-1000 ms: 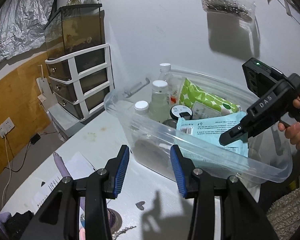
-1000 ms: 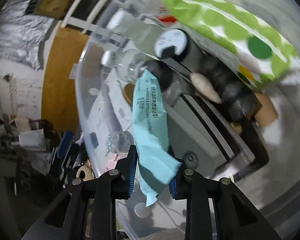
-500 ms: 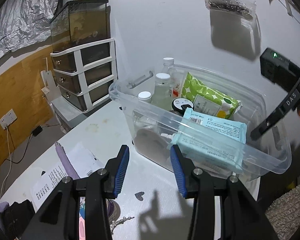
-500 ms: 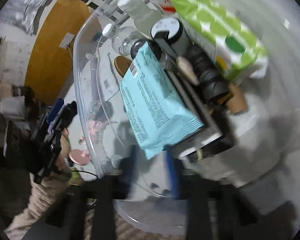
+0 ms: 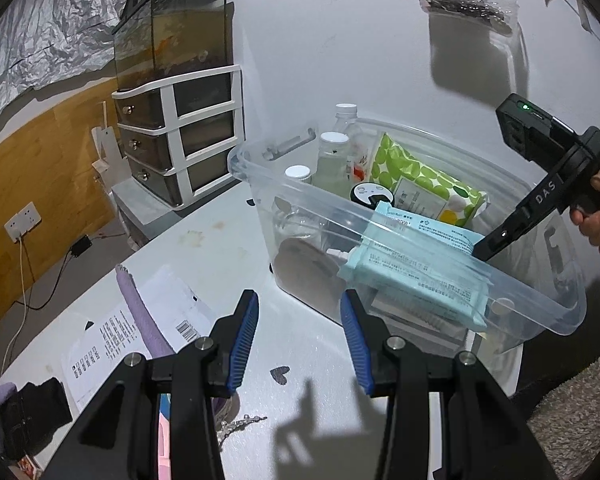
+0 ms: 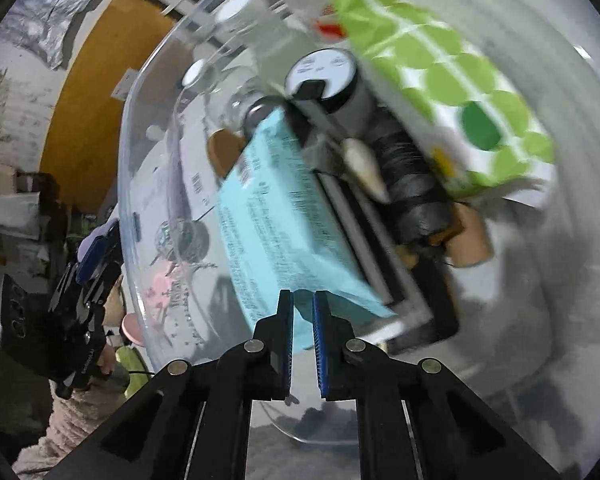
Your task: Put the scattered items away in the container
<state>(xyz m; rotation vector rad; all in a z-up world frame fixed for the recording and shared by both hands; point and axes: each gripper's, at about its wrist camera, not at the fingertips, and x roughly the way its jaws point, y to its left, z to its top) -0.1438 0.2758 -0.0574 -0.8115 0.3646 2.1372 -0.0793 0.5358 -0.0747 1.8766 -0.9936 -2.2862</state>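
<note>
Left-wrist view, left to right. On the white tabletop point(image 5: 204, 256) lie one printed paper sheet point(image 5: 140, 320) and one lilac strip of cloth point(image 5: 138, 308) across it. Behind them stands one white-framed unit of three smoked drawers point(image 5: 180, 136), carrying one dark glass tank point(image 5: 176, 36). Your left gripper point(image 5: 298, 340) hovers over the table just short of the container, its two blue-padded fingers set wide apart and holding nothing.

The clear plastic storage container point(image 5: 540, 304) sits right of centre. You can count in it three clear bottles with white caps point(image 5: 332, 156), one round black-and-white lid point(image 5: 366, 194), one green-dotted white packet point(image 5: 424, 184) and one pale blue flat wipes packet point(image 5: 416, 268), which lies slanted on top of the other contents along the near wall.

Your right gripper point(image 5: 484, 248) reaches in from the right, its tip at the blue packet's right end. In the right-wrist view, the right gripper's fingers point(image 6: 286, 332) stand narrowly apart, the blue packet's near corner showing through the gap; whether they touch it cannot be told through the blur.
</note>
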